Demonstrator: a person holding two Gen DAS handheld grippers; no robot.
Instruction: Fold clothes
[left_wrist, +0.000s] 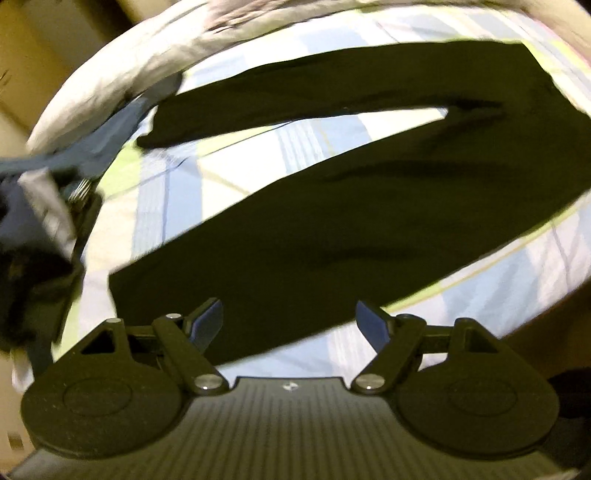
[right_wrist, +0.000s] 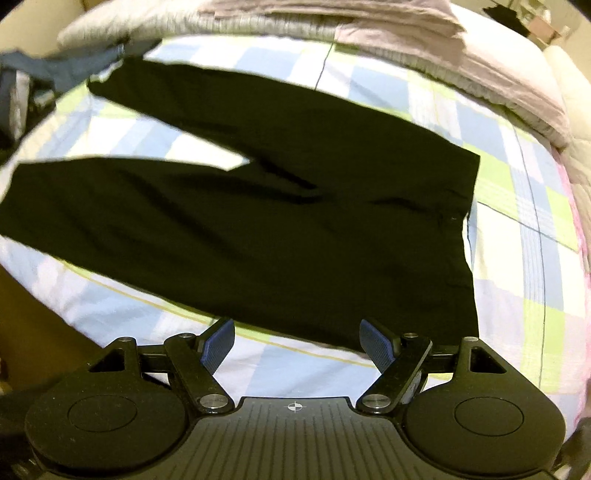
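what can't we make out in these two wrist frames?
- Left wrist view: the dark blurred object at the left edge; motion blur and the frame edge leave it unidentifiable.
- Left wrist view: the black trousers' waistband, cut off by the right edge.
- Right wrist view: the near trouser leg's hem, running out at the left edge.
- Both views: trouser fabric detail, lost in darkness.

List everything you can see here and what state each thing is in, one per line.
Black trousers: spread flat on the bed, legs apart, not yet folded.
Checked bedsheet: laid out under the trousers.
Grey blanket: bunched along the far edge of the bed.
Blue garment: crumpled near the far trouser cuff.
Left gripper: open, holding nothing.
Right gripper: open, holding nothing.
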